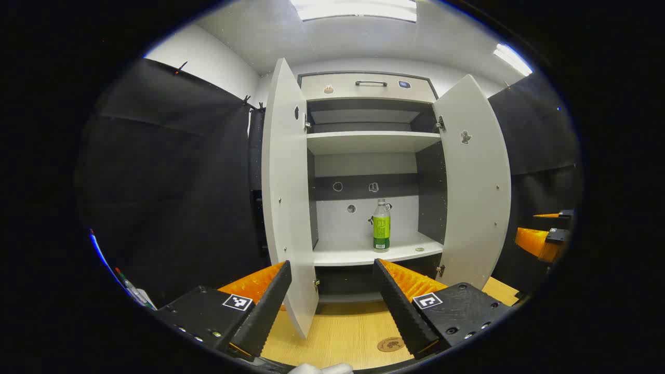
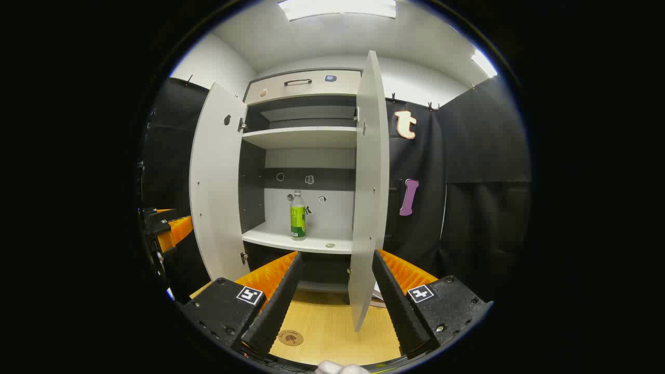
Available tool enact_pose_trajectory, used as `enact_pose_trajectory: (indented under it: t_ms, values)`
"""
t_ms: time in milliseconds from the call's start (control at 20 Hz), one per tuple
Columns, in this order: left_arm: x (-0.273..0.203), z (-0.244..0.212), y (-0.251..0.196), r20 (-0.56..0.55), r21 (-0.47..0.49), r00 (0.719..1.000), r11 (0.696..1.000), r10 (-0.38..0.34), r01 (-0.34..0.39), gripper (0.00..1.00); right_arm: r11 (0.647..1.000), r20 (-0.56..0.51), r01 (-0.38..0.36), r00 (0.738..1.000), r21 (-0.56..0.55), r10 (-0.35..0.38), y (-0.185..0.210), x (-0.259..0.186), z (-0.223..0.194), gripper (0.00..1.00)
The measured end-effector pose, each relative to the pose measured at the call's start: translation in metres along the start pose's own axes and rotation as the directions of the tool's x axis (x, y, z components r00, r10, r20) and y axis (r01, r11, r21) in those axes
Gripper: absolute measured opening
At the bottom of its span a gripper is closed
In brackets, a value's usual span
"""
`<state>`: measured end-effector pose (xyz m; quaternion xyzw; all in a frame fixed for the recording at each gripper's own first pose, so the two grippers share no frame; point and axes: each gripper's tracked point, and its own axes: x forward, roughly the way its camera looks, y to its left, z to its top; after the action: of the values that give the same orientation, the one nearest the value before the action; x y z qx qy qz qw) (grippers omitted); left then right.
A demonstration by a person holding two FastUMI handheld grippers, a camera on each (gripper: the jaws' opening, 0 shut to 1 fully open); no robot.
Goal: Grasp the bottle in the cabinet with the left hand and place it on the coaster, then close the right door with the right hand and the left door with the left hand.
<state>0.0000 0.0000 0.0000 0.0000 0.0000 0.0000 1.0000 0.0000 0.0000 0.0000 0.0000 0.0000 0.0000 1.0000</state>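
The left tongs (image 1: 332, 301) stand wide open with nothing between their black ribbed fingers, held low over the pale wooden table (image 1: 343, 337) and aimed straight into the open white cabinet (image 1: 363, 140). The right tongs (image 2: 335, 298) are just as wide open and empty, facing the same cabinet from the other side, with the edge of the right white door (image 2: 370, 182) rising between their fingers in their own view.

Dead ahead of the left tongs, and a little above them, the clear plastic bottle with the green label (image 1: 381, 226) stands upright on the lower white shelf (image 1: 353, 254), its long axis vertical, well apart from both tongs. It sits between the left white door (image 1: 286, 197) and the right one, both swung open. The left tongs look better lined up with it, I reckon. The small round brown coaster (image 1: 390, 344) lies on the table just beside the left tongs' right finger
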Motion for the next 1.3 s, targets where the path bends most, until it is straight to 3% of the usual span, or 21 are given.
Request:
enact_pose_trajectory:
  t_ms: [750, 1000, 1300]
  values:
    - [0.029, 0.014, -0.012, 0.039, 0.021, 0.999, 0.999, -0.038, 0.037, 0.96, 1.000, 0.026, -0.009, 1.000, 0.008, 0.009, -0.005, 0.000, 0.013, 0.84]
    - [0.078, 0.025, -0.035, 0.077, 0.023, 0.993, 0.996, -0.088, 0.087, 0.96, 1.000, 0.030, -0.026, 0.999, -0.003, 0.026, -0.011, 0.002, 0.027, 0.83]
    - [0.158, 0.029, -0.081, 0.088, -0.015, 0.983, 0.986, -0.164, 0.166, 0.96, 0.998, 0.055, 0.035, 0.998, -0.043, -0.032, -0.030, 0.005, 0.049, 0.83]
